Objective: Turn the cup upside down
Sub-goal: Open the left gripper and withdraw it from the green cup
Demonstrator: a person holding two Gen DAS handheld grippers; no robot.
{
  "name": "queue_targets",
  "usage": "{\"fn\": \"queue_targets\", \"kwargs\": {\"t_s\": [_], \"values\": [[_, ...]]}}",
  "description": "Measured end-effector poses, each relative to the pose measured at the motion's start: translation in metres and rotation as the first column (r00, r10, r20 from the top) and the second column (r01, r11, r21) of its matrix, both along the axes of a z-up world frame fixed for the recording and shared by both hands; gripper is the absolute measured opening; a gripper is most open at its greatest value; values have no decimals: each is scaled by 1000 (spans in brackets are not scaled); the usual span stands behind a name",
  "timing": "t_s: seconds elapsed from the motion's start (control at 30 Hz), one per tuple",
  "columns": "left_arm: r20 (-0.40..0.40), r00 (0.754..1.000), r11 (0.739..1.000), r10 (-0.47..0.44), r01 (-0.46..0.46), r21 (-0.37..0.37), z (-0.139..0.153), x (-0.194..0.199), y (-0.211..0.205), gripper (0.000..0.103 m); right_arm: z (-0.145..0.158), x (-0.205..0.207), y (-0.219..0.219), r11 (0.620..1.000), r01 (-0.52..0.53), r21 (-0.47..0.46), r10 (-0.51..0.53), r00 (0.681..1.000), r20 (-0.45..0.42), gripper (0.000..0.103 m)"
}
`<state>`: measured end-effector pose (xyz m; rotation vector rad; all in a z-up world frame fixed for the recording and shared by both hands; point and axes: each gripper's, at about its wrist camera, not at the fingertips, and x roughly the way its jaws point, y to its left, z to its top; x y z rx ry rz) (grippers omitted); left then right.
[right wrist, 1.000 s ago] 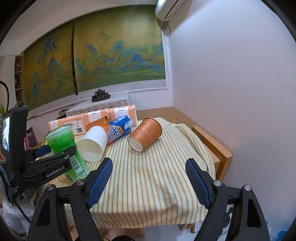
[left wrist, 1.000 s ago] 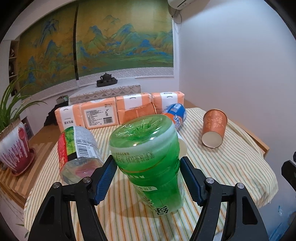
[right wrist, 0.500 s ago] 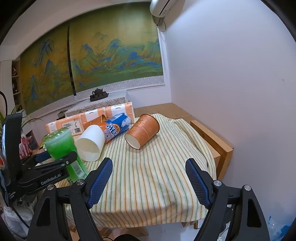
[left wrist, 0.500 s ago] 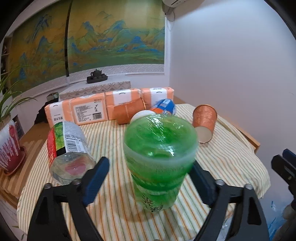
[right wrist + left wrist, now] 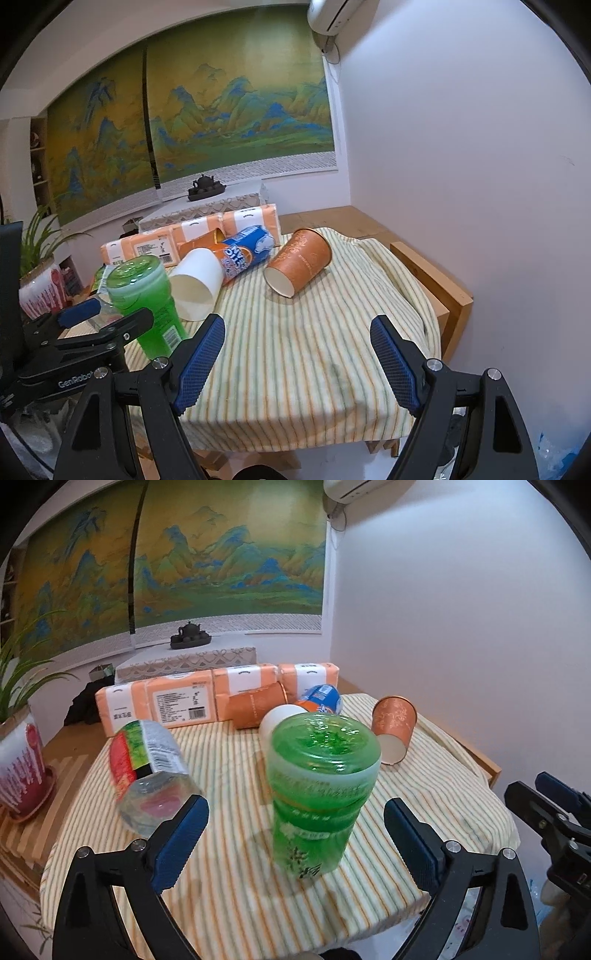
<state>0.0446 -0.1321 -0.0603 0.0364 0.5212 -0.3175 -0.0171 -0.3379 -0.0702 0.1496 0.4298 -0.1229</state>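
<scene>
Your left gripper (image 5: 295,827) is wide open; its blue pads (image 5: 181,834) sit either side of the green cup (image 5: 321,794) w/ clear gaps, not touching it. That cup stands upside down on the striped cloth (image 5: 229,849), closed base up, label text inverted, near the front edge.

Your right gripper (image 5: 297,362) is also spread open w/ nothing btwn the fingers, hovering over the cloth's front-right part. In the right wrist view the green cup (image 5: 147,299) is at far left, just ahead of the left gripper.

An orange paper cup (image 5: 299,260) lies on its side towards the right-rear of the table, mouth facing you. A white paper cup (image 5: 195,282) also lies on its side, next to the green cup, touching a blue-orange can (image 5: 245,251) behind it. A clear bottle (image 5: 147,771) w/ red-green label lies tilted at left. Orange tissue packs (image 5: 177,701) line the back edge, another orange cup (image 5: 258,705) resting against them. Potted plant (image 5: 18,746) at far left.
</scene>
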Motion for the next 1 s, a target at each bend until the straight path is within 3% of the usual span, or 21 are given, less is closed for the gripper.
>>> {"fn": "queue_targets", "kwargs": {"t_s": [0.5, 0.63, 0.77, 1.0], "values": [[86, 986, 989, 146, -144, -32, 38, -56, 60, 98, 15, -13, 31, 998, -64, -29, 65, 997, 39, 78], [117, 977, 984, 180, -178, -29, 46, -74, 72, 103, 19, -17, 37, 997, -77, -29, 78, 996, 53, 79], [135, 968, 977, 213, -211, -29, 52, -85, 79, 102, 22, -20, 41, 996, -81, -35, 84, 994, 68, 91], [120, 963, 970, 242, -237, -61, 56, -92, 92, 102, 24, -24, 44, 996, -87, -30, 89, 992, 88, 91]]}}
